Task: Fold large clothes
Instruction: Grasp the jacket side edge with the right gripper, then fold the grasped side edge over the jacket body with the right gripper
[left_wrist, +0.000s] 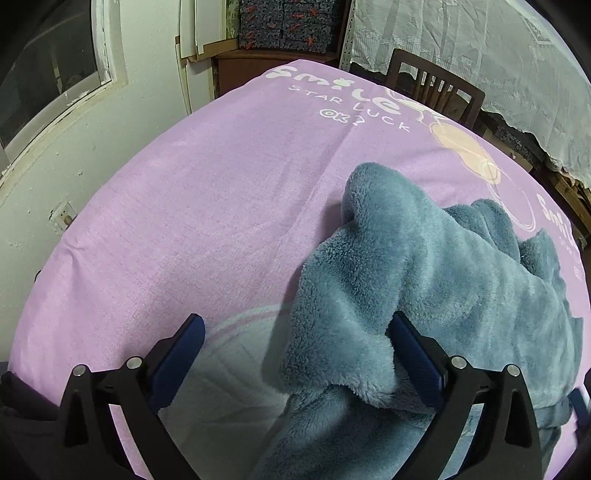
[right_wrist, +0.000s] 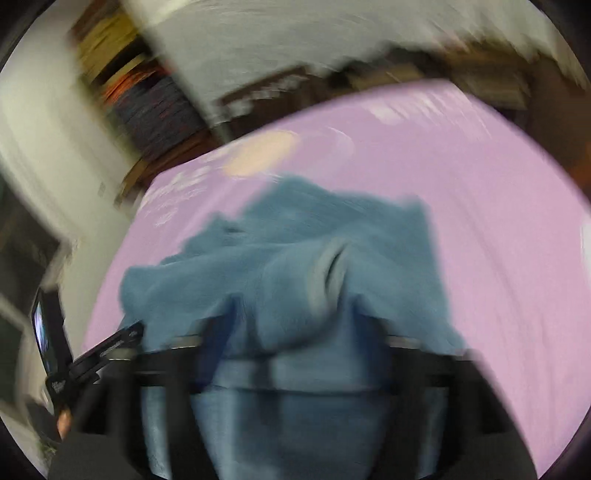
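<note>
A fluffy blue-grey garment (left_wrist: 436, 288) lies bunched on the pink printed sheet (left_wrist: 192, 229), right of centre in the left wrist view. My left gripper (left_wrist: 295, 332) is open, its fingers wide apart; a fold of the garment lies between them against the right finger (left_wrist: 413, 354). The right wrist view is motion-blurred. There the garment (right_wrist: 295, 266) drapes over my right gripper (right_wrist: 295, 332), hiding its fingertips. The other gripper (right_wrist: 96, 354) shows at the lower left.
A dark wooden chair (left_wrist: 436, 85) stands at the far edge. A white wall and window frame (left_wrist: 62, 74) are at the left. A lace curtain (left_wrist: 480, 55) hangs at the back right over shelves. The sheet's left half is bare.
</note>
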